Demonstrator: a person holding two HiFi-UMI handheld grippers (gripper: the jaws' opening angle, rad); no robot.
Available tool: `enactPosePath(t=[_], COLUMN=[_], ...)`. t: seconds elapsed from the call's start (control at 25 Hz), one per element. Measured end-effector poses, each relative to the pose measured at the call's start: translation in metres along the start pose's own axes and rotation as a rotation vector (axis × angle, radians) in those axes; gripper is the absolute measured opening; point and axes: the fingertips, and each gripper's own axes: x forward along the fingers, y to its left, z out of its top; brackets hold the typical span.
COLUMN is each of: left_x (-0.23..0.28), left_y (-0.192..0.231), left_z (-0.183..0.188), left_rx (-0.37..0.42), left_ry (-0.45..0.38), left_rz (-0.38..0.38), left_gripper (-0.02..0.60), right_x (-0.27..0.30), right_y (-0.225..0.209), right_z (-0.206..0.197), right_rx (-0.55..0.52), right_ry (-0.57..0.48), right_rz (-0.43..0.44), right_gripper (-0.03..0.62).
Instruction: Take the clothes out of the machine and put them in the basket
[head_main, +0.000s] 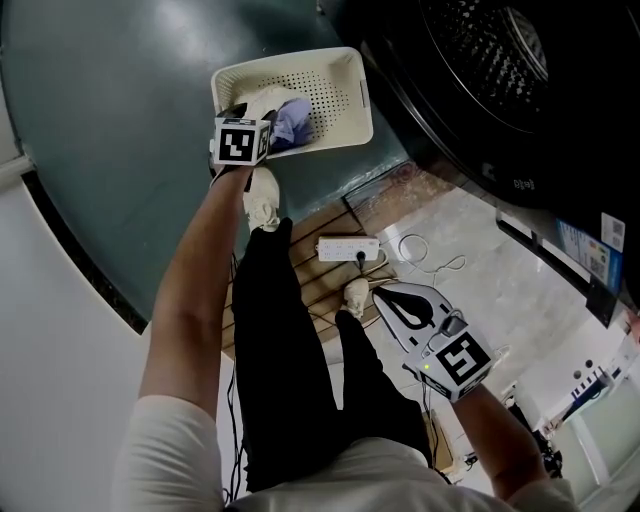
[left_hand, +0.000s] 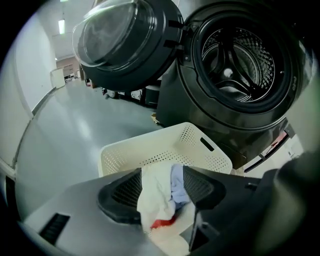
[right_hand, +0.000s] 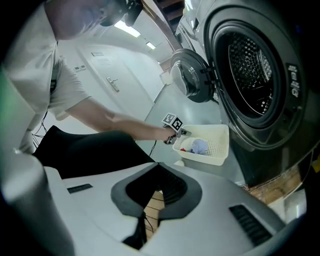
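Down on the grey floor (head_main: 110, 120), in front of the open machine (left_hand: 200, 110), here was the drop. The left gripper (left_hand: 161, 172) had its jaws parted, and the white cloth (left_hand: 156, 197) with a red patch hung slack between them. It lay against one pad, right over the cream basket (left_hand: 150, 152). A blue garment (head_main: 293, 125) lay inside the basket. Back by the knees, the right gripper (right_hand: 157, 167) was pinched closed, empty.
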Motion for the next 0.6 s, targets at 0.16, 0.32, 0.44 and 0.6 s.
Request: enactPosePath(t=[0.16,0.32,0.44,0.6], left_x=[-0.01,-0.031,-0.055,-0.095], left_y=[-0.003,-0.009,-0.02,-0.031], left_z=[0.0,0.0,-0.002,0.007], left_rx=[-0.003,0.013,0.019,0.034], left_ry=[-0.014,-0.027,-0.034,-0.07], left_rz=[0.008,0.023,0.024,0.046], left_gripper=[0.258,0.253,0.253,0.253], right_x=[-0.003,-0.011,-0.025,-0.046], right_y=[0.0,0.014,0.031,0.046], right_z=[0.001,0.0,-0.005,-0.007], right_rx=[-0.026,-0.046,-0.05,-0.082], right_ry=[-0.012,-0.048,-0.044,-0.082], right_rz=[-0.016,0.001,0.007,0.014], right_gripper=[0.003,0.003,0.003,0.003])
